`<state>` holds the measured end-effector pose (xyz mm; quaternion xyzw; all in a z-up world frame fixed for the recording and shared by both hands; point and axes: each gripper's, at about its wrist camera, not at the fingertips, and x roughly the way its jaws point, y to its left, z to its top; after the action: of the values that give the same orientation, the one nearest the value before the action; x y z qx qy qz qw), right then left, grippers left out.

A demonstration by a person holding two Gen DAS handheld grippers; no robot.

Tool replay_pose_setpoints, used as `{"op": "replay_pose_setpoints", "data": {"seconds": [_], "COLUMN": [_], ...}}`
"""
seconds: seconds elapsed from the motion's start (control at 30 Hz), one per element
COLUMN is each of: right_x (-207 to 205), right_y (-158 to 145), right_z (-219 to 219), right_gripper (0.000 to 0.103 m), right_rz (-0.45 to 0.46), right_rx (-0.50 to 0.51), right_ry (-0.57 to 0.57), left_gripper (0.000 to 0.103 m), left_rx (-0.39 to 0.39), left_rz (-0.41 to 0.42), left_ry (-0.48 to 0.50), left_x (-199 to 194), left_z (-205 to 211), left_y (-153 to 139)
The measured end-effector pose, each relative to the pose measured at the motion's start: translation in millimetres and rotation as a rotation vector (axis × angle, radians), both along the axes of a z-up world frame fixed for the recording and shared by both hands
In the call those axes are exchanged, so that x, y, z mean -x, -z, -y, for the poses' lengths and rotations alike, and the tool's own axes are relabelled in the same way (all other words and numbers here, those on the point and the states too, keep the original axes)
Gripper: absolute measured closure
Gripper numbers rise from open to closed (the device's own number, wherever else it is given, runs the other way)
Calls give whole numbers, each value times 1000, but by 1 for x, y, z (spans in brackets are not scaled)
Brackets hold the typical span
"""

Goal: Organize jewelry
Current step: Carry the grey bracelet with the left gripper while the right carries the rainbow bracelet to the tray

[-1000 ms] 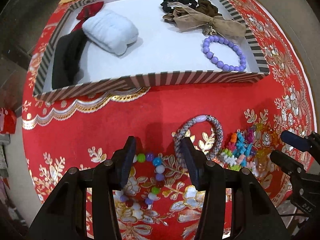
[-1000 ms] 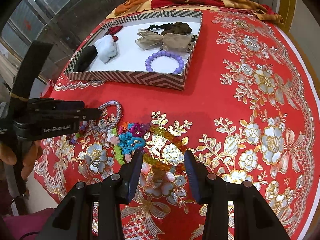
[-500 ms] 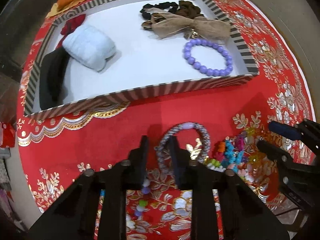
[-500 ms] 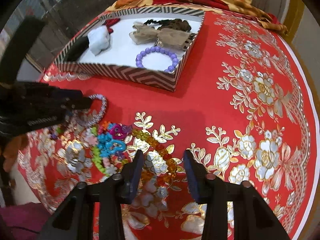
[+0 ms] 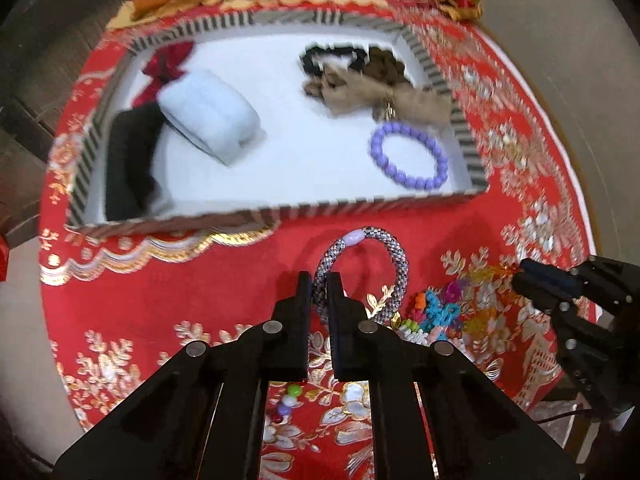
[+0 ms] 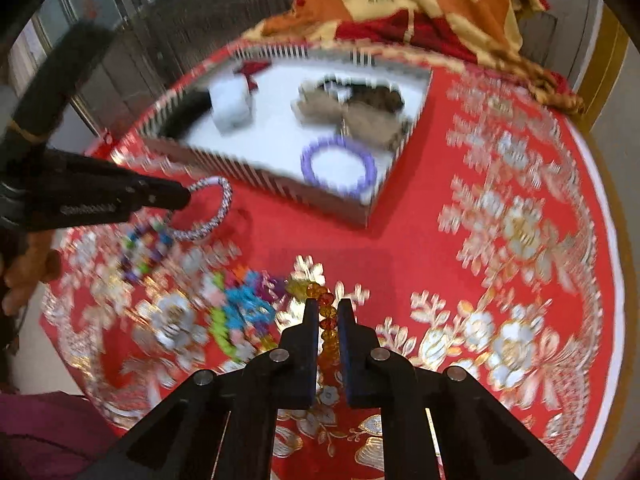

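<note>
My left gripper (image 5: 319, 282) is shut on the near-left side of a grey-and-white woven bracelet (image 5: 394, 256) with a lilac bead, lifted a little off the red cloth. From the right wrist view the same left gripper (image 6: 182, 196) shows at the left, holding that woven bracelet (image 6: 218, 216). My right gripper (image 6: 329, 312) is shut on an amber bead bracelet (image 6: 320, 296), whose beads run up between the pads. A striped tray (image 5: 360, 205) with a white floor lies beyond, holding a purple bead bracelet (image 5: 408, 156).
In the tray also lie a white roll (image 5: 208, 116), a black band (image 5: 128, 160), a red bow (image 5: 164, 68) and brown and black scrunchies (image 5: 376, 80). Colourful bead bracelets (image 5: 440, 312) lie on the embroidered red cloth (image 5: 200, 280). Folded orange fabric (image 6: 400, 0) lies behind the tray.
Both grippers went from open to shut: the left closed on the woven bracelet, the right on the amber beads. Both have risen, and the views now look further over the tray.
</note>
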<state>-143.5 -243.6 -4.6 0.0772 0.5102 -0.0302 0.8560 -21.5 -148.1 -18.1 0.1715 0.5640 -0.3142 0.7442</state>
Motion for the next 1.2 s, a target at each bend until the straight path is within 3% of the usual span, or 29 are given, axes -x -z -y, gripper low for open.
{"op": "replay_pose_setpoints", "data": {"seconds": [0.33, 0.63, 0.87, 1.2], "right_x": [-12, -46, -88, -141], "right_y": [-56, -79, -75, -46], "right_z": [1, 1, -6, -25], "right_gripper": [94, 94, 94, 94], "right_rz": [87, 136, 138, 109], "right_rx": [38, 48, 36, -67], "right_ry": [-26, -51, -89, -161], "left_gripper": [97, 97, 97, 97], "left_rx": [40, 31, 16, -17], "left_rz": [66, 137, 165, 169], "left_ry": [-68, -122, -162, -191], "left_x": [-17, -46, -81, -123], "left_z": [-42, -50, -42, -18], "left_y": [-39, -61, -68, -63]}}
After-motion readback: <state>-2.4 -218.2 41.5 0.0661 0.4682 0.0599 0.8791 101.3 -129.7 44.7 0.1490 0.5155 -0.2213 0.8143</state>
